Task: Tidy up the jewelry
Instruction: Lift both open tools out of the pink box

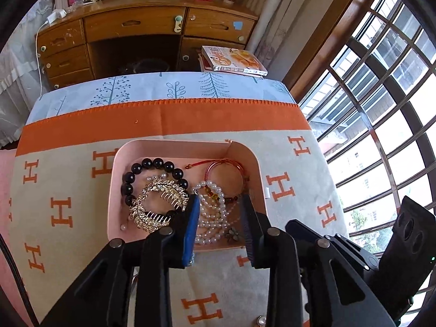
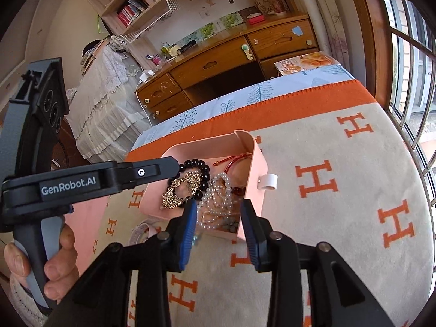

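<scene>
Blanket (image 1: 81, 179): grey with orange letters, spread beneath both grippers.

Pink tray (image 1: 115, 163): on the blanket, directly ahead of and under both sets of fingertips.

Left gripper (image 1: 220, 207): jaws partly apart, gripping nothing; tips hang over the tray's near right part, either side of the pearl strands (image 1: 215, 212).

Right gripper (image 2: 219, 209): jaws partly apart, empty, over the tray's near end above the pearls.

Black bead bracelet (image 1: 152, 163): in the tray, ahead-left of the left gripper.

Gold hair comb (image 1: 158, 204): just left of its blue pad, overlapping the black beads.

Red bangle (image 1: 224, 169): ahead of the tips, at the far right of the tray.
</scene>
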